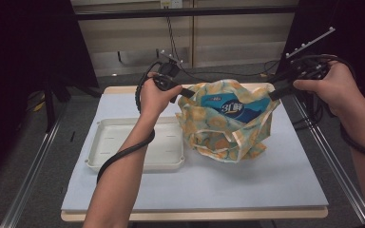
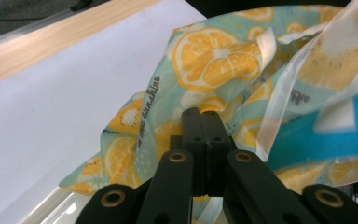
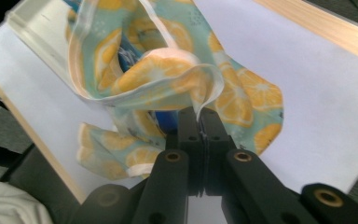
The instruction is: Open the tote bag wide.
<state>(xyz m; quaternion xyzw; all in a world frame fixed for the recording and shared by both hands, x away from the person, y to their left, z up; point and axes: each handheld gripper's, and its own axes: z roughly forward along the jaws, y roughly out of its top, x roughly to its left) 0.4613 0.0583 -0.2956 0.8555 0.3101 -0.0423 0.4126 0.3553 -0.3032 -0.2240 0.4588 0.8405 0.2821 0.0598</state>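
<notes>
Forearms come in from six o'clock in the high view, and past them a white tray [image 1: 138,147] sits on the desk [image 1: 195,190] at about nine o'clock of the cloth bag [image 1: 223,128]. The bag, printed with orange slices, stands near the middle of the desk, just beside the tray's right edge, with a blue packet [image 1: 237,110] showing in its open mouth.

Farther off, the left gripper [image 1: 190,92] meets the bag's rim at ten o'clock and the right gripper [image 1: 272,94] meets it at two o'clock. In the left gripper view the jaws are clenched on a fold of the rim cloth [image 2: 209,105]; in the right gripper view the jaws are likewise pinched together on the white-trimmed edge [image 3: 205,100], only a thin lip of it caught.

The work in hand looks like spreading the mouth so the packet can be reached. To do it well, I judge that both grips should stay firm and pull apart evenly toward nine and three o'clock, level with the desk, not upward, so the bag keeps standing. The right hold is shallow and could slip; a deeper bite on the hem would be safer before pulling.
</notes>
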